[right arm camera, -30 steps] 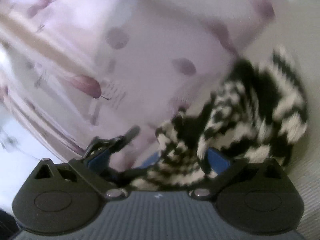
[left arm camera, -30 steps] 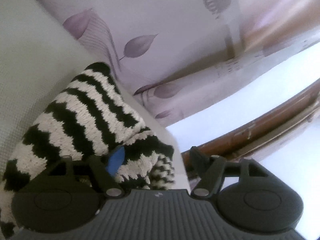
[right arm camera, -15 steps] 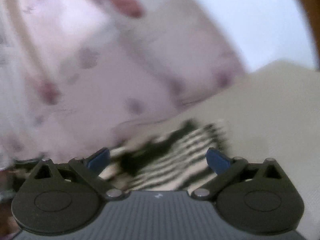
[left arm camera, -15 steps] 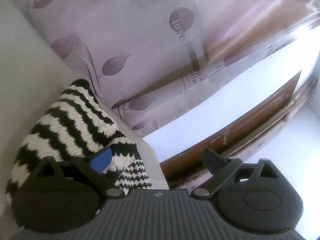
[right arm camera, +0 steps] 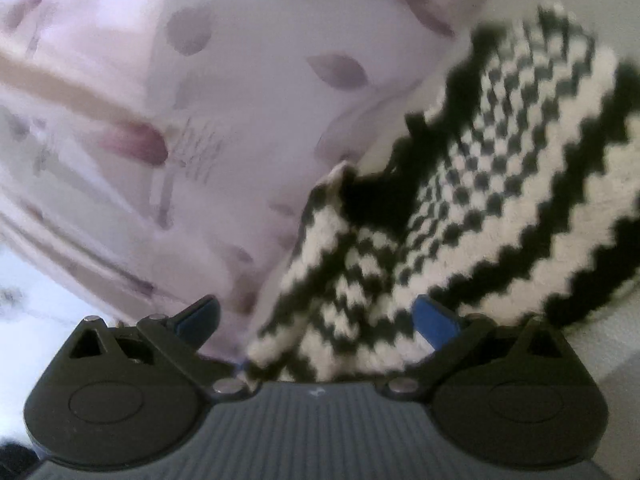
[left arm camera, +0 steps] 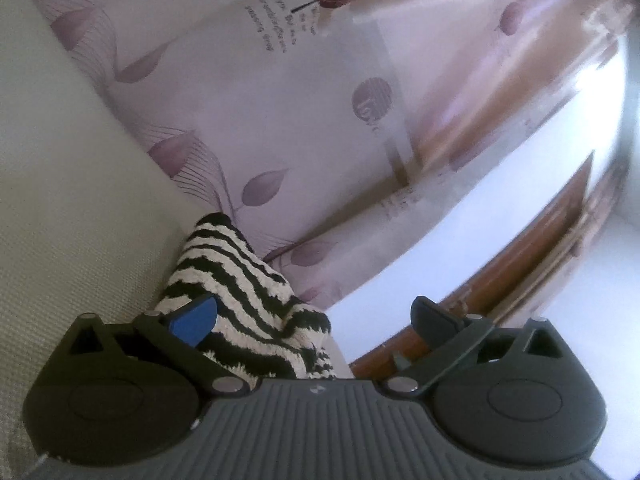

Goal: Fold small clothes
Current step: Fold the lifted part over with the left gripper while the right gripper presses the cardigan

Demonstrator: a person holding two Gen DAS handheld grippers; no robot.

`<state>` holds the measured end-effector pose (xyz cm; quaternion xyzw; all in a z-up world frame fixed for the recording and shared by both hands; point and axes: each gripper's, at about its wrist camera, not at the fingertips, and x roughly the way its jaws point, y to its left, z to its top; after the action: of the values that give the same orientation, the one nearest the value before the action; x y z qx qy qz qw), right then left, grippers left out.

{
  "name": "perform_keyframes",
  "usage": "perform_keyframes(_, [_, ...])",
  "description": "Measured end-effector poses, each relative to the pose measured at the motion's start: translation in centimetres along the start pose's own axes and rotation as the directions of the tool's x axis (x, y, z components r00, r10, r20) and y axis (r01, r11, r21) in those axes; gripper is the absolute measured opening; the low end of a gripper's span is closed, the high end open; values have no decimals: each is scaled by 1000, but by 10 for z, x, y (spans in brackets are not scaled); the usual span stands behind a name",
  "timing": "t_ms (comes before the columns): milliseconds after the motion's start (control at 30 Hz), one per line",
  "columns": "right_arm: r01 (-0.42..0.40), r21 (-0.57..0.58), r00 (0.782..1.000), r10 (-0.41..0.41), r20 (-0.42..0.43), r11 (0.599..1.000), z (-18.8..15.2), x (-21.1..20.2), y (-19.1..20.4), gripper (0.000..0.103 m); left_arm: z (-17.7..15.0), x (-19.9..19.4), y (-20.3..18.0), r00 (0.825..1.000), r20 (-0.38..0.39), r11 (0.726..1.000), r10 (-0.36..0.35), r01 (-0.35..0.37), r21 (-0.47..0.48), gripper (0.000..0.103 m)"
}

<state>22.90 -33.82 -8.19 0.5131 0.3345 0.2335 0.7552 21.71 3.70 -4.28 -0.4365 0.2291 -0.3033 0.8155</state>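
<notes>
The black-and-white zigzag knit garment [left arm camera: 240, 300] lies bunched on the pale textured surface [left arm camera: 80, 220], at that surface's edge, with a lilac leaf-print curtain [left arm camera: 280, 100] hanging just behind it. In the left wrist view it appears as a narrow, ridged heap. In the right wrist view [right arm camera: 460, 200] it fills the right half of the picture, showing both a wavy-stripe panel and a fine checkered panel, with one flap drooping toward the camera. This view is blurred, so the layering of the fabric cannot be read precisely.

Left gripper [left arm camera: 316, 316]: the jaws have just been opening and stand wide apart. The knit lies in front of the gap, toward the blue-padded finger [left arm camera: 194, 318], but neither pad presses on it. The garment is released on this side.

Right gripper [right arm camera: 316, 320]: the jaws stand wide apart. The drooping flap lies in the gap; it hides part of the right-hand blue pad [right arm camera: 436, 322]. No clamping is visible; the fabric appears loose between the fingers.

Step in hand, as judged: the release following one fold, with the garment set down but not yet tidy.

Next move, as judged: pull both grippers clear without dragging the loose flap, then regrasp an outer edge and lay it over the heap. The open knit is likely to snag on a fingertip.
</notes>
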Motion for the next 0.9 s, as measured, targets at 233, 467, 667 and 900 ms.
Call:
perform_keyframes(233, [71,39,997,-70,-31,997,25,35,3,103,-20,10,-5,995,-82,994,-51,59,96,101])
perform_keyframes(467, [88,-39,995,-90,-47,995,33,67,30,103,-41,25,-16,985,-167,973,-46,82,217,101])
perform_keyframes(667, [229,-246,968,-248,-50,942,32,92,45,34,-43,26,-14,985,-165,971,-42,80,226,102])
perform_keyframes(900, [229,-373,971,-240,17,899,52,76,57,18,-25,-7,7,999,36,993,2,-6,117,102])
